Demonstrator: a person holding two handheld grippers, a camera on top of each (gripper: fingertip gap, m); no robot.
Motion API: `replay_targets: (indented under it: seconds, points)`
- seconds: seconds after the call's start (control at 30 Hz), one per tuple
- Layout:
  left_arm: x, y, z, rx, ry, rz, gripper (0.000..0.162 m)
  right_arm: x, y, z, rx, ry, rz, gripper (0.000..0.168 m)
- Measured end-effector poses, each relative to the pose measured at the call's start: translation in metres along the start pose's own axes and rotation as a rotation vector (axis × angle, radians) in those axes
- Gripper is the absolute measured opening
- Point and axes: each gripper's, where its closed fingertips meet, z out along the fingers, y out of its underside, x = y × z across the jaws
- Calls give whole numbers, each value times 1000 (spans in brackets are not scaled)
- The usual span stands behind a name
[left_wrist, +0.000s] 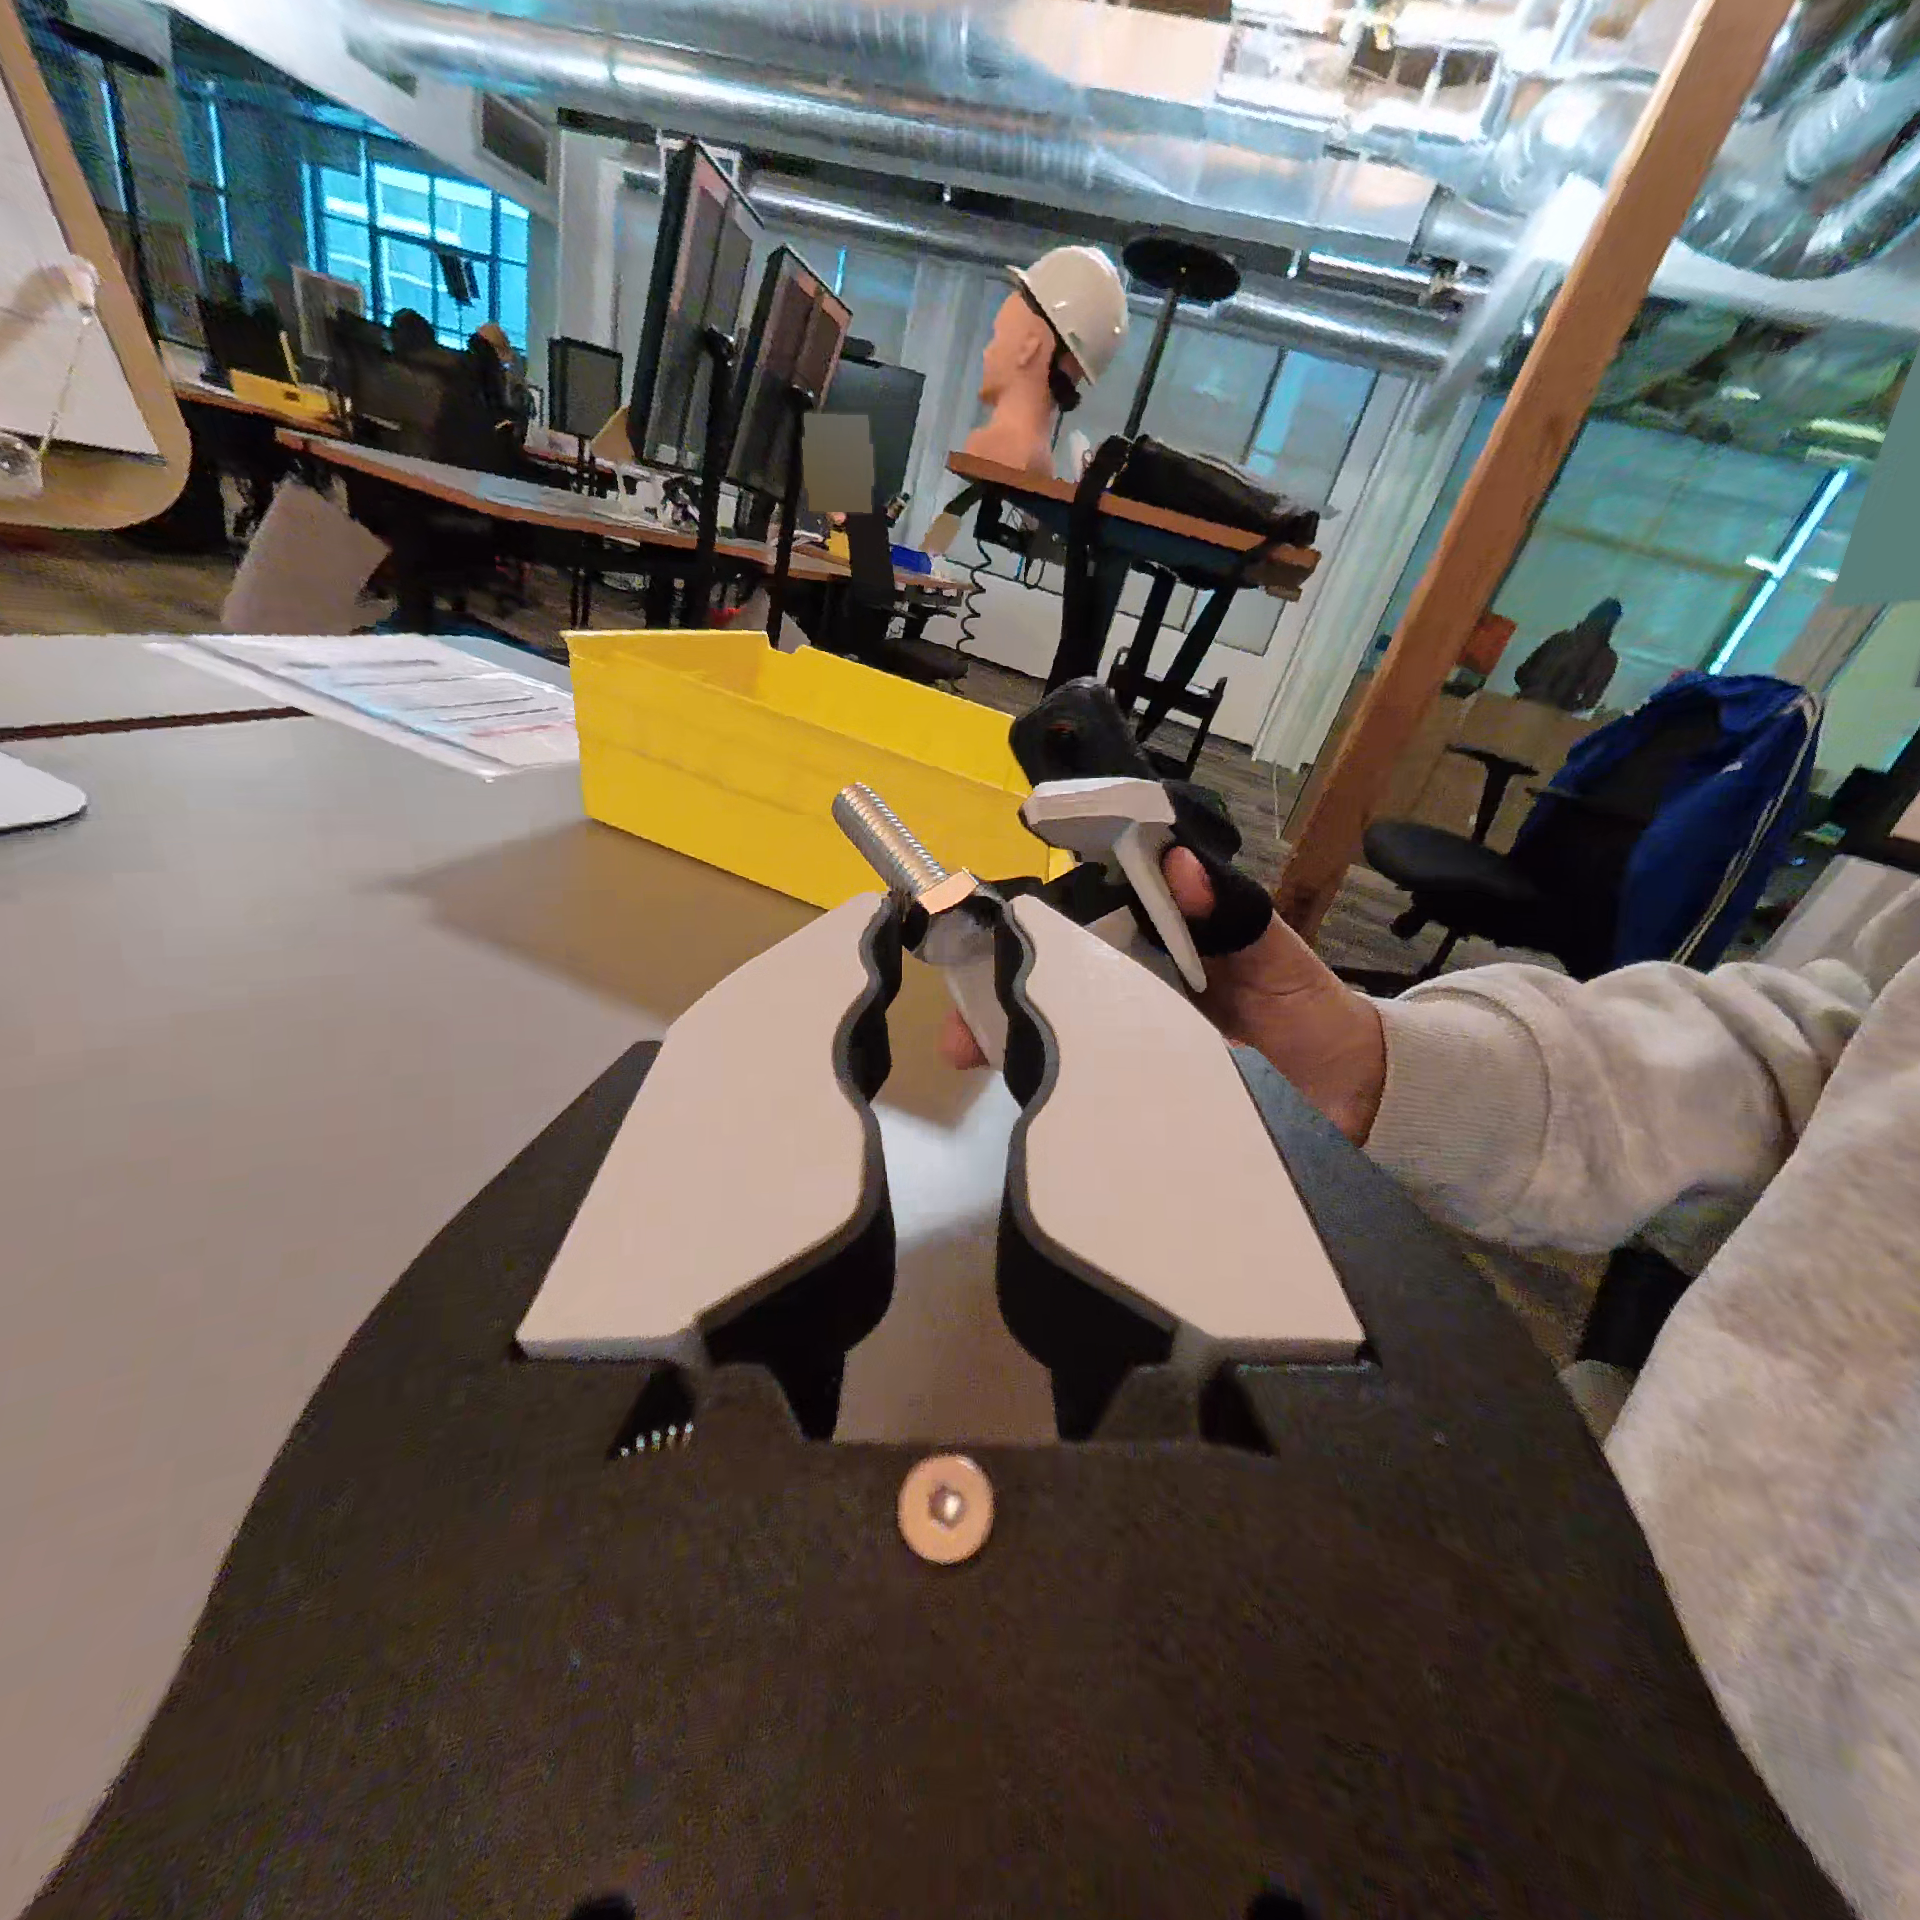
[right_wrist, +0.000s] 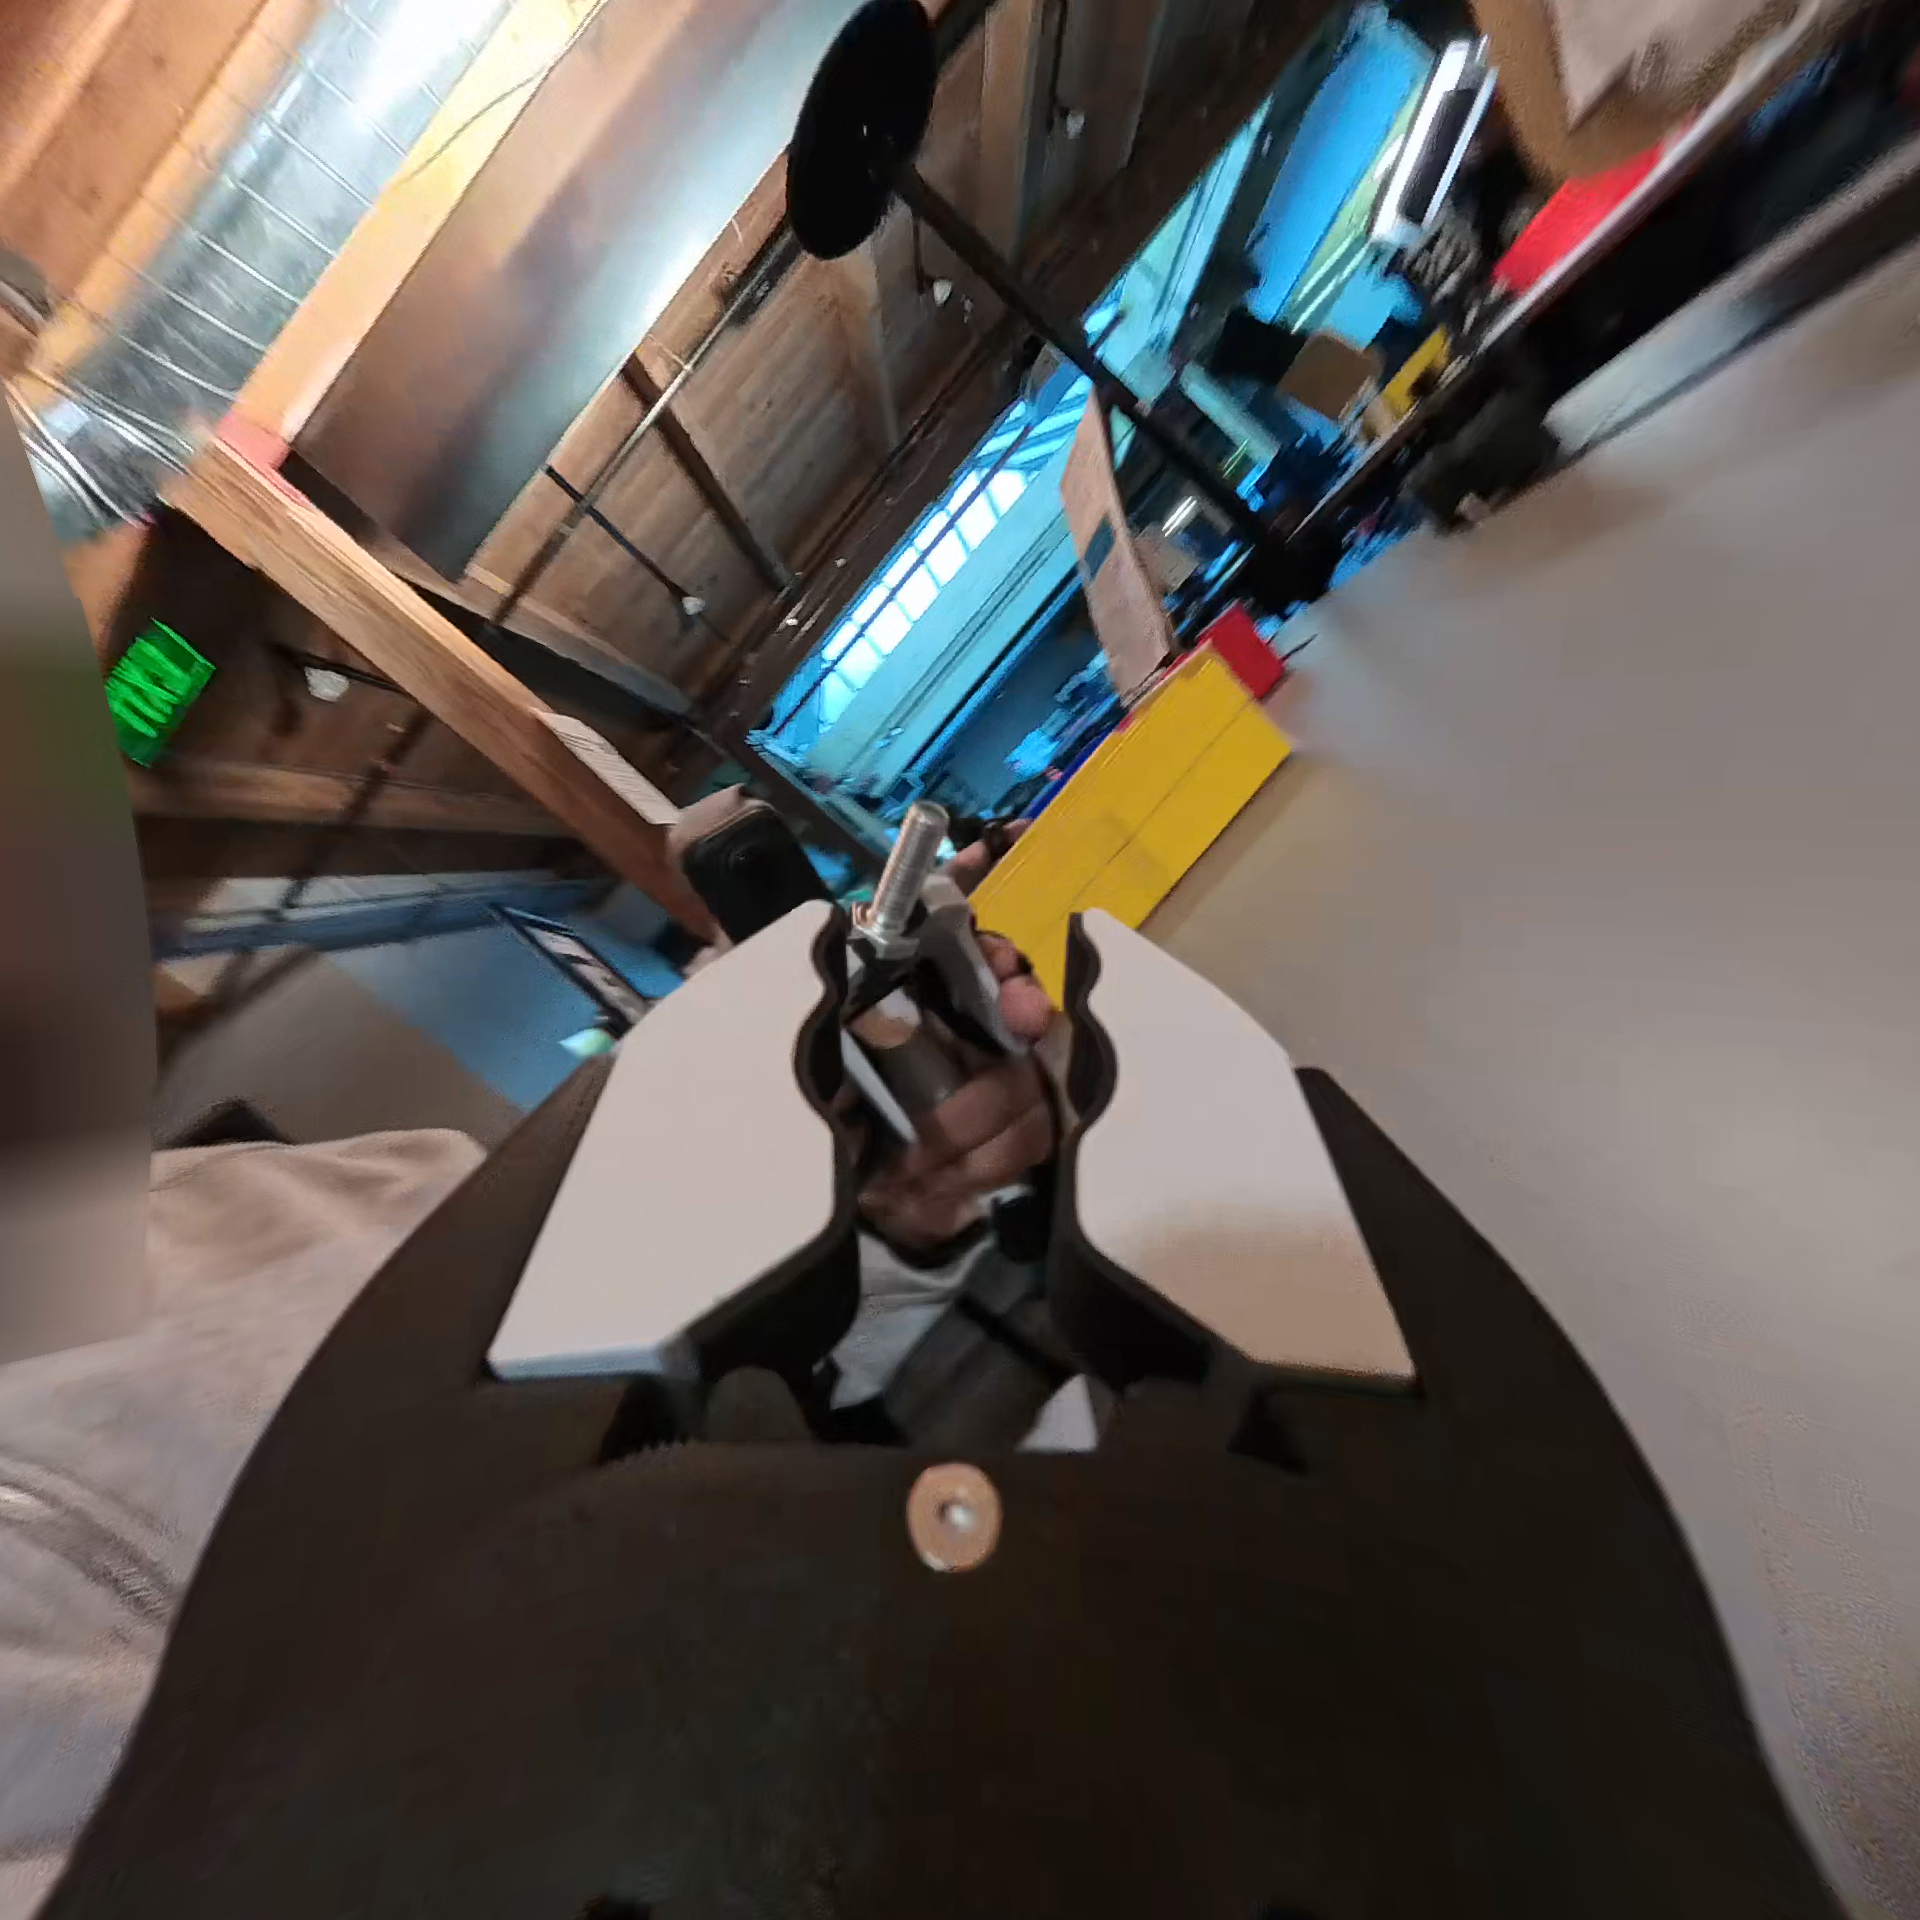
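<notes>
We've got the bolt pinched by its head in the left gripper, thread up, above the table near the yellow bin. The right gripper hangs spread, just beside the bolt.

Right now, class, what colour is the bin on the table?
Yellow. The bin shows best in the left wrist view, behind the bolt.
</notes>
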Motion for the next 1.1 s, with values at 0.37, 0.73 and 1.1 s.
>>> replay_targets:
  seconds: [0.37,0.73,1.1]
  points:
    - [8,39,14,-151,85,130,17,3,28,11,-105,-26,68,9]
    - [7,45,14,-183,80,141,11,4,30,10,-158,10,-30,9]
    - [2,41,10,-162,68,81,17,6,22,5,-133,40,-71,9]
